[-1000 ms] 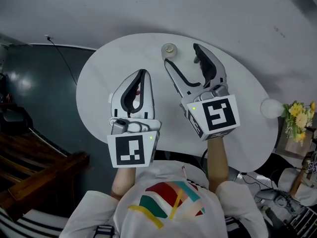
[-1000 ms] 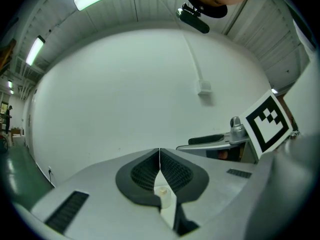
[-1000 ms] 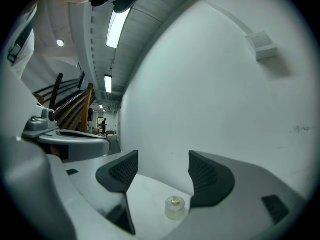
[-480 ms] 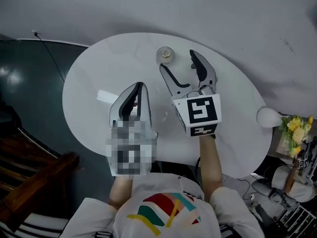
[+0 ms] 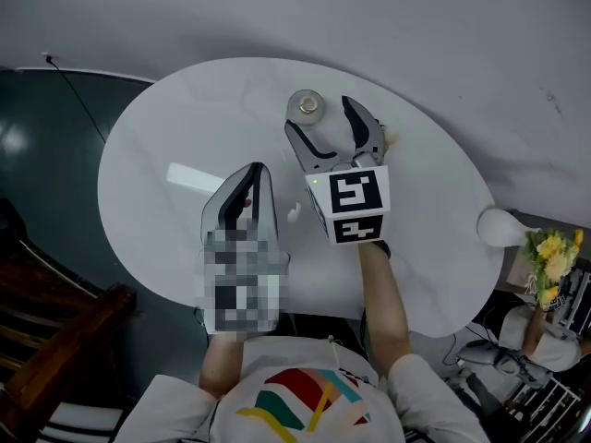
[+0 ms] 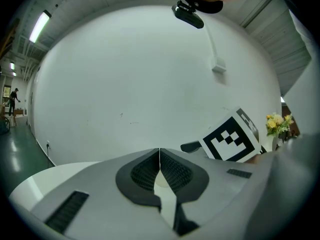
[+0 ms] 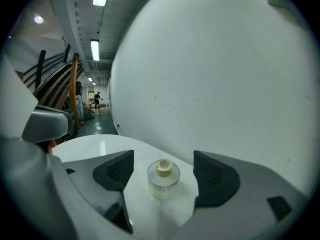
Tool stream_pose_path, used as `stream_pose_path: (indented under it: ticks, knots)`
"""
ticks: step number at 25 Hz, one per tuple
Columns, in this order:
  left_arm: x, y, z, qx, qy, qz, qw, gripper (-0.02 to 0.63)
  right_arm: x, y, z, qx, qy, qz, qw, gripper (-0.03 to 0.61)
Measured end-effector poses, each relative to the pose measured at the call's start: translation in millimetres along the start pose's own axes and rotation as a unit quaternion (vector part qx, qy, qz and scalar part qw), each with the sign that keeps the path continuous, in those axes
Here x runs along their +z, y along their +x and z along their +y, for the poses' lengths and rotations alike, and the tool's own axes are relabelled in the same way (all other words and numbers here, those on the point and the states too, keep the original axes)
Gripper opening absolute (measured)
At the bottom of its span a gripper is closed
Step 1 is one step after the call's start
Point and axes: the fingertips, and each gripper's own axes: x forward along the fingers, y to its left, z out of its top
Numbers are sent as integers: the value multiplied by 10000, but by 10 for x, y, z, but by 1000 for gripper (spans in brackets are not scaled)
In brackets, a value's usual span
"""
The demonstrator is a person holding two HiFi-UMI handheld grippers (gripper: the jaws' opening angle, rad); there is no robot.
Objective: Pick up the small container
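Small container point(image 5: 306, 106), a clear glass jar with a gold cap, stands upright on the white oval table point(image 5: 157, 146), towards its far edge and close to the pale wall point(image 5: 416, 17) behind. Nothing else rests on the tabletop near it, so no object blocks the way to it. Off the table's right end are a white round object point(image 5: 500, 226) and a bunch of yellow flowers point(image 5: 551, 247), both well apart from the jar. On the left the table edge drops to a dark floor point(image 5: 46, 173), where a thin cable point(image 5: 78, 109) runs and a wooden rail point(image 5: 55, 340) lies. Bare table surface spreads to the left of the jar and towards the person; beyond it there is little room before the wall.

Right gripper point(image 5: 319, 118) hovers low over the table with its jaws opening wide; in the right gripper view the jar sits in the gap between the two ribbed pads point(image 7: 116, 170), and neither touches it. Left gripper point(image 5: 251, 175) hangs nearer the person, its jaws pressed together with nothing between them
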Motion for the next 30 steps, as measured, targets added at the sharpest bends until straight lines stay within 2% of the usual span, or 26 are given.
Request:
stream_pose_path:
  ticks: [11,30]
  knots:
    - [-339,154,306,137,-87,260,9995,18,-435,393,-27,-2,237,412,9989,360]
    - [-739,310,496,259,-102,521,9983,18,-755,748,-4,-134,518,460,9975,359]
